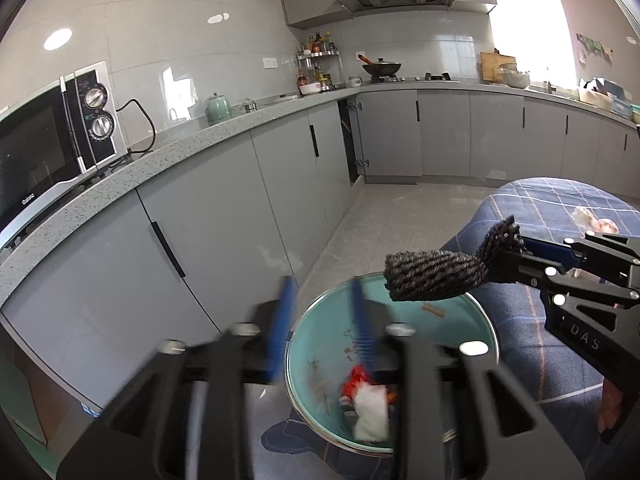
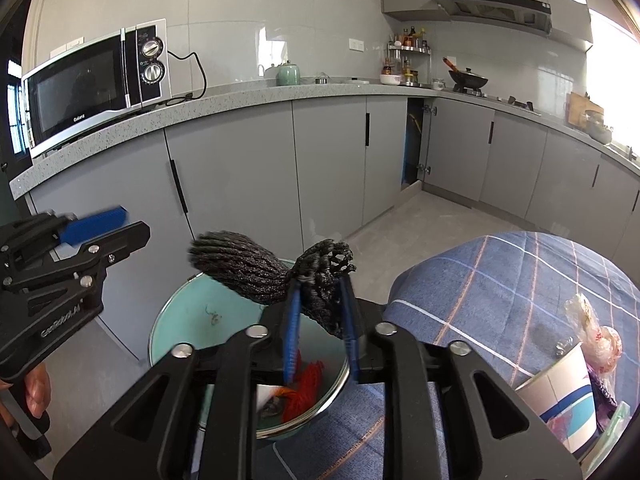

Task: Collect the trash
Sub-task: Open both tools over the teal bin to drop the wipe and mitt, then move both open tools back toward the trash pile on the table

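Trash bin point(image 1: 460, 312), teal inside, sits on the floor beside a blue plaid cloth point(image 2: 500, 280), with white and red scraps point(image 1: 370, 400) at its bottom. Right gripper point(image 2: 320, 312) holds a dark rope bundle point(image 2: 244, 268) over the bin's 12 o'clock rim, jaws clamped on its netted end. Left gripper point(image 1: 320, 320) hangs at 9 o'clock, jaws apart, nothing between them.

Below the right gripper point(image 2: 320, 320) the bin point(image 2: 168, 316) stands open-mouthed; only scraps point(image 2: 304, 392) lie at its bottom. The black mesh roll point(image 2: 248, 268) between its fingers hangs across the rim, partly covering the opening. The left gripper point(image 2: 100, 224) hovers to its left, apart. Cabinets point(image 2: 240, 168) wall off the far side; a cloth-covered table point(image 2: 500, 288) with a cup point(image 2: 560, 392) blocks the right
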A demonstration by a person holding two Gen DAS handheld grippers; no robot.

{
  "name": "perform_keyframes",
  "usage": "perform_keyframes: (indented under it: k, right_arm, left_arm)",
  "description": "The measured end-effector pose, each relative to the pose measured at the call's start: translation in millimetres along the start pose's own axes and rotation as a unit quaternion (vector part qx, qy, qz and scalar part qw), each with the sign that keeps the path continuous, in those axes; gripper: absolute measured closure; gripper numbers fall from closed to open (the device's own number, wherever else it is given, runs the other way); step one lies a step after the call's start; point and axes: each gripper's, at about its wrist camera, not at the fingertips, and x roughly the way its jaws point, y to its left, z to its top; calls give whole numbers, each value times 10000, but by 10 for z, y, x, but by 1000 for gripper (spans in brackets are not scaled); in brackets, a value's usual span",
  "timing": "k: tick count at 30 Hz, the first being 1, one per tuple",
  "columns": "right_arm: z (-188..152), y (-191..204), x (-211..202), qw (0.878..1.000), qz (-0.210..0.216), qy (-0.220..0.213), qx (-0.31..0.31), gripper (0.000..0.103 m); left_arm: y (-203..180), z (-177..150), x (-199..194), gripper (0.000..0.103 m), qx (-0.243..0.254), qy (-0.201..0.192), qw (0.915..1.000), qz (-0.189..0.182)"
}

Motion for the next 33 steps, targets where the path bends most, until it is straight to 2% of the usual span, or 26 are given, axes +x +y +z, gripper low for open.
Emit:
perform_keyframes:
  k: [1, 5, 7, 23, 33]
  right_arm:
    - [-7, -7, 0, 10000, 3, -3, 14, 66]
    - [-39, -27, 2, 10000, -29, 15, 44, 65]
    - [-49, -30, -5, 10000, -45, 8, 49, 60]
    - [-60, -28, -8, 10000, -40, 16, 53, 60]
    - [-49, -48, -71, 10000, -62, -21, 74, 58]
  left_arm:
    - [-5, -3, -13, 53, 2, -25, 10000, 26]
    - [-12, -2, -25, 53, -2, -37, 10000, 45]
    - [0, -2, -18, 53, -14, -30, 10000, 59]
    - [6, -8, -31, 41, -44, -56, 9999, 130]
    - [-7, -5, -47, 39, -16, -70, 9999, 123]
